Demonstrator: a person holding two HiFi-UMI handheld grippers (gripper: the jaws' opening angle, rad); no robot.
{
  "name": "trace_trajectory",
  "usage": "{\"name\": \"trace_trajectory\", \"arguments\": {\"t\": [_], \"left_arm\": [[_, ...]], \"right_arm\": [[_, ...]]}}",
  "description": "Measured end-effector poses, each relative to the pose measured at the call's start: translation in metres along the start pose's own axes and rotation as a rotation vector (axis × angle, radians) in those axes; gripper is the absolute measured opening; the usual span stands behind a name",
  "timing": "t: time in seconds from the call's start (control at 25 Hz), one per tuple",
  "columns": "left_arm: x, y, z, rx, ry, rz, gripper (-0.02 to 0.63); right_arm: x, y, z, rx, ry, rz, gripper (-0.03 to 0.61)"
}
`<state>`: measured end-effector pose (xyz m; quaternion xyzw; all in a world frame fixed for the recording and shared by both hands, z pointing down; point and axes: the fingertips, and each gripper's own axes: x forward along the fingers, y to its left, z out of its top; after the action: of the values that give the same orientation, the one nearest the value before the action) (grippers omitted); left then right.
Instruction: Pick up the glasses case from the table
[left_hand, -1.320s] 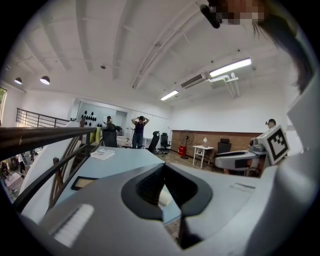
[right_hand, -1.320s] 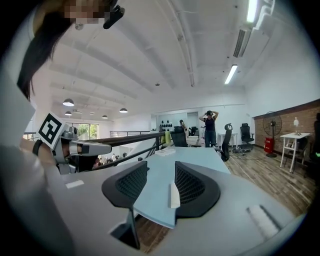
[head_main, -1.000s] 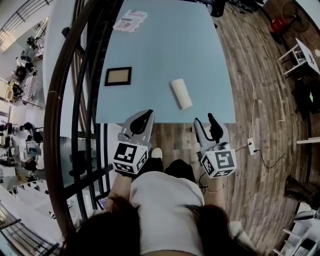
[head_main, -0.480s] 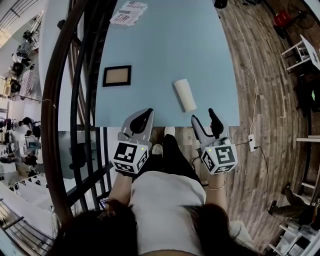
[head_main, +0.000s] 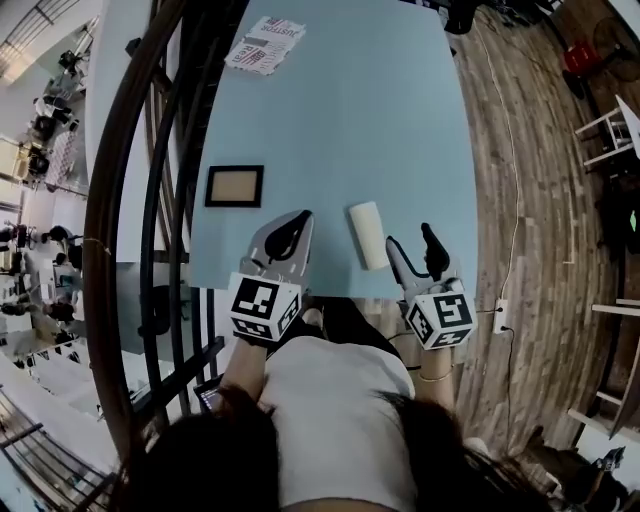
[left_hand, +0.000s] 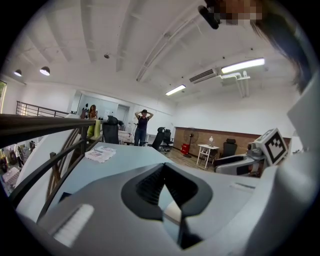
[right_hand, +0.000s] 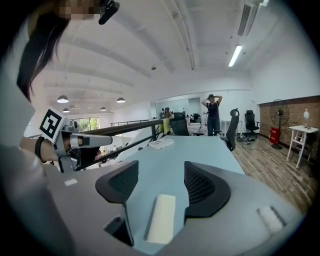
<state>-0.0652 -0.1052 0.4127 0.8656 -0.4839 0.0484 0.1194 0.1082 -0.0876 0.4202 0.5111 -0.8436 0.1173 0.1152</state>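
Glasses case (head_main: 368, 235): lies flat near the front edge of the bench (head_main: 340, 110), untouched.
Right claw (head_main: 411, 240): has moved in from over the floor to that edge. Its jaws are opening, the case shows in the gap ahead, and nothing touches it yet.
Left claw (head_main: 297, 222): has moved in too, jaws seemingly together, empty.
I judge the grasp is next.

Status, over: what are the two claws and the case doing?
Left gripper shut. Right gripper jaws opening, lined up on cream tube-shaped glasses case, untouched on pale blue table. Nothing between.
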Motion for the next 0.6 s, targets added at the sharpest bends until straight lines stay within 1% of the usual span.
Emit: {"name": "trace_trajectory", "arguments": {"t": [0.36, 0.48, 0.6], "left_arm": [[0.060, 0.002, 0.026, 0.032, -0.014, 0.030, 0.058], [0.072, 0.001, 0.029, 0.038, -0.016, 0.041, 0.057], [0.079, 0.002, 0.029, 0.040, -0.017, 0.046, 0.057]], "right_arm": [[0.041, -0.040, 0.020, -0.002, -0.006, 0.067, 0.275], [0.045, -0.051, 0.022, -0.008, -0.005, 0.085, 0.278], [0.047, -0.058, 0.022, -0.005, -0.007, 0.085, 0.278]]}}
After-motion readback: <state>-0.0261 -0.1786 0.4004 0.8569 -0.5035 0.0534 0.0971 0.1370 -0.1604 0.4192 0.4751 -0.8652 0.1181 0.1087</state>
